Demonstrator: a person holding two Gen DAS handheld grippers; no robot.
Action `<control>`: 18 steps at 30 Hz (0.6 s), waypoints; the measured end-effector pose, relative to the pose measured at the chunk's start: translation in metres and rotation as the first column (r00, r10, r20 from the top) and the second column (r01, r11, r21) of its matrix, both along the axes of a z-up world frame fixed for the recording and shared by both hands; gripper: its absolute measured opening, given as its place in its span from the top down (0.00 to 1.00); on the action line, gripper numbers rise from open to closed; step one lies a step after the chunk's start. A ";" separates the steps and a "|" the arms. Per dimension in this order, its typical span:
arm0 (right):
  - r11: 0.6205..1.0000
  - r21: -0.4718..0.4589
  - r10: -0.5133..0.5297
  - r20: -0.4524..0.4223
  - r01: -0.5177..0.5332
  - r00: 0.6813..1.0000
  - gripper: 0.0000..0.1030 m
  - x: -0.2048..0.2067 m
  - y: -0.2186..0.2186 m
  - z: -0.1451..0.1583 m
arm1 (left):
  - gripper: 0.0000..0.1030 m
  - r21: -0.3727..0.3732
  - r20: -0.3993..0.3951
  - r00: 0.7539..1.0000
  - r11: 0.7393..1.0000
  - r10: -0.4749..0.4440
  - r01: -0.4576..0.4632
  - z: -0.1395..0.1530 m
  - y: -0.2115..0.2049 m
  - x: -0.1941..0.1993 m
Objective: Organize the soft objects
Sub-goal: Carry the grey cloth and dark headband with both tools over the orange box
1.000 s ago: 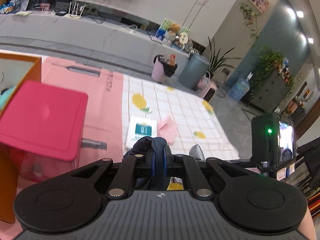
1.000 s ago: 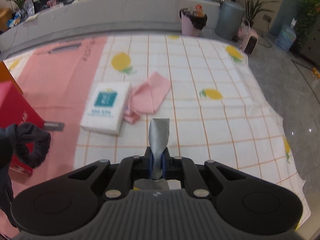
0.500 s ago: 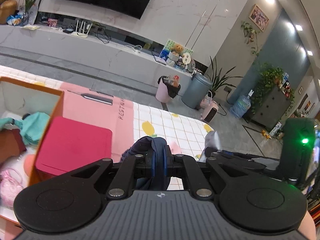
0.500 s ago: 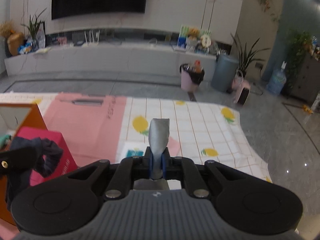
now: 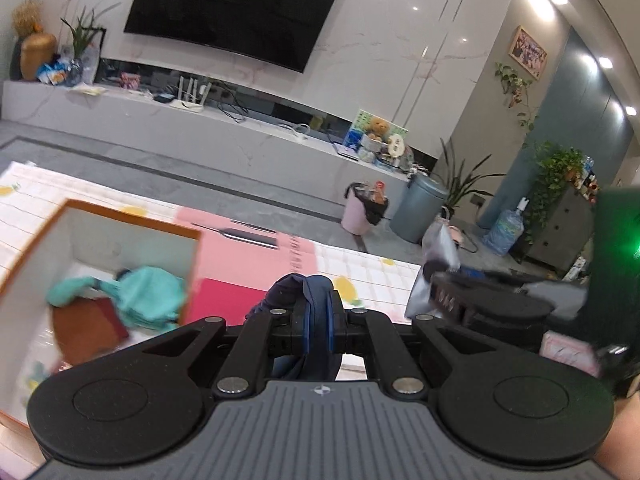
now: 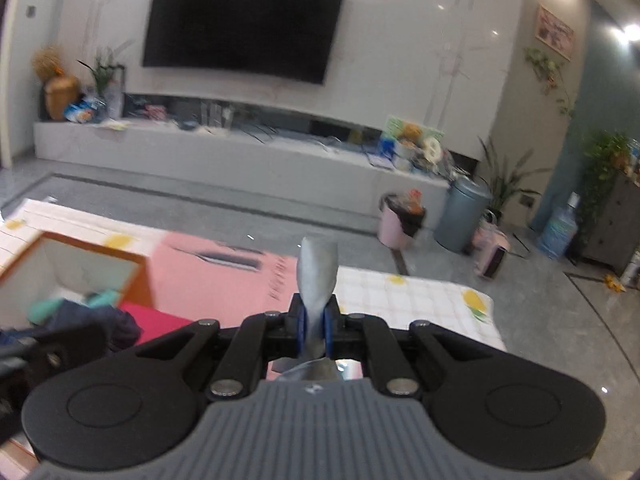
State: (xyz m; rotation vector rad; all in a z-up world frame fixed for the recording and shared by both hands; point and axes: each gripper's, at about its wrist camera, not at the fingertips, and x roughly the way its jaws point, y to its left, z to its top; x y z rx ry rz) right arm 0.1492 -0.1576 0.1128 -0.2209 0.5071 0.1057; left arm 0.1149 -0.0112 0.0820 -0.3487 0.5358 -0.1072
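Observation:
My left gripper [image 5: 317, 320] is shut on a dark navy cloth [image 5: 292, 292] that bunches above the fingers, raised above the mat to the right of an open orange box [image 5: 132, 222]. A teal cloth [image 5: 148, 296] lies inside that box. My right gripper [image 6: 315, 328] is shut on a grey cloth [image 6: 318, 268] that stands up between its fingers. The right gripper also shows at the right of the left wrist view [image 5: 436, 280], holding the grey cloth [image 5: 440, 246]. The navy cloth shows at the lower left of the right wrist view [image 6: 100, 320].
A red box lid [image 5: 224, 300] lies beside the orange box. A pink and lemon-print mat [image 6: 420, 292] covers the floor. A pink bin [image 5: 362, 210], a grey bin [image 5: 418, 208], a TV bench [image 5: 200, 120] and plants stand at the back.
Both grippers have risen and tilted up with their cloths and moved left toward the orange box. The tissue pack and pink cloth on the mat have dropped out of view.

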 end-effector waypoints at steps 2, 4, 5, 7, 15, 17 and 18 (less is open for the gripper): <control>1.000 0.013 0.019 0.026 -0.020 0.999 0.94 -0.005 0.016 0.005 | 0.92 0.012 -0.004 1.000 1.000 0.029 -0.029 0.000 0.017 -0.005; 0.999 0.029 0.037 0.045 -0.038 0.998 0.94 -0.008 0.034 0.010 | 0.92 0.026 -0.025 0.998 0.998 0.064 -0.063 -0.003 0.034 -0.006; 0.998 0.039 0.047 0.053 -0.049 0.997 0.93 -0.010 0.042 0.012 | 0.92 0.040 -0.054 0.995 0.996 0.082 -0.079 -0.007 0.043 -0.004; 0.995 0.045 0.085 0.067 -0.088 0.994 0.93 -0.016 0.063 0.016 | 0.92 0.030 -0.082 0.990 0.993 0.117 -0.115 -0.015 0.061 -0.005; 0.973 0.037 0.227 0.045 -0.229 0.973 0.93 -0.016 0.132 0.007 | 0.92 0.023 -0.174 0.968 0.983 0.183 -0.181 -0.048 0.122 0.005; 0.964 0.045 0.262 0.024 -0.263 0.965 0.93 -0.015 0.145 0.004 | 0.92 0.035 -0.199 0.966 0.987 0.163 -0.159 -0.057 0.129 0.010; 0.960 0.049 0.276 0.015 -0.277 0.961 0.93 -0.013 0.151 0.002 | 0.92 0.039 -0.208 0.966 0.988 0.156 -0.151 -0.060 0.131 0.011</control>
